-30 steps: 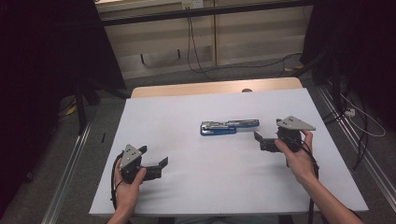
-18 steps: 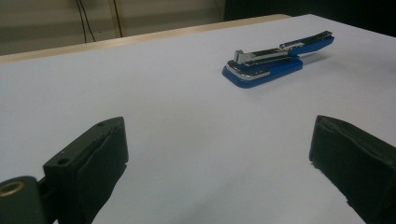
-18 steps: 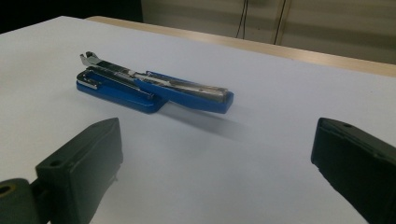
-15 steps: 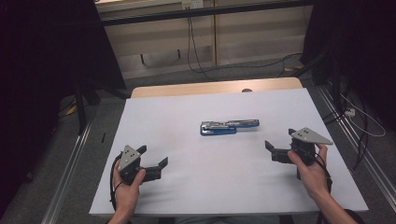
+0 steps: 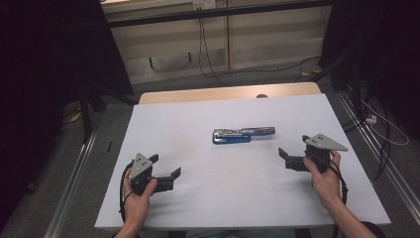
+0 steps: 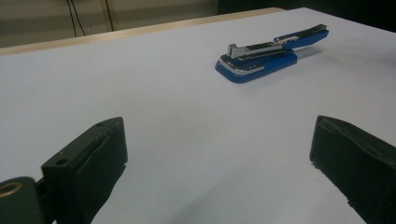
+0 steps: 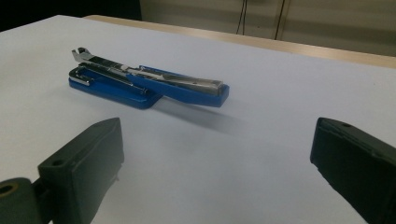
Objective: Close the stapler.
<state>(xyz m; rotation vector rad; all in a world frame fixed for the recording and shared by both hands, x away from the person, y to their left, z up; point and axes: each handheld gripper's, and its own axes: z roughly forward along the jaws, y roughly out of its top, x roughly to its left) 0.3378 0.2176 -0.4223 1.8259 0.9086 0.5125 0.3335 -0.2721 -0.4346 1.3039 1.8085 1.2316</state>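
- Table [image 5: 163, 124]: white-covered top with a bare wooden strip along its far edge. It bears 1 object, kept away from every edge, which leaves open approach room on each side of it.
- Stapler [image 5: 242, 134]: blue body, chrome magazine, lying flat near the table's middle, slightly toward the far side. Its upper arm is swung open so that base and arm lie nearly in 1 line; the chrome staple channel faces up, judged to be a layout for loading or inspection.
- Left gripper [image 5: 166, 173]: held low in the person's left hand, well on the near-left of the stapler. Jaws spread wide, nothing between them. In the left gripper view the stapler [image 6: 271, 51] sits ahead and right of centre, well apart from both jaws.
- Right gripper [image 5: 287, 157]: held in the right hand, near-right of the stapler and nearer to it than the left gripper is. Jaws spread wide, empty. In the right gripper view the stapler [image 7: 149, 84] lies ahead and left of centre, beyond the jaw tips, untouched.
- Judgement: both grippers are parked aimed at the stapler, ready for approach.
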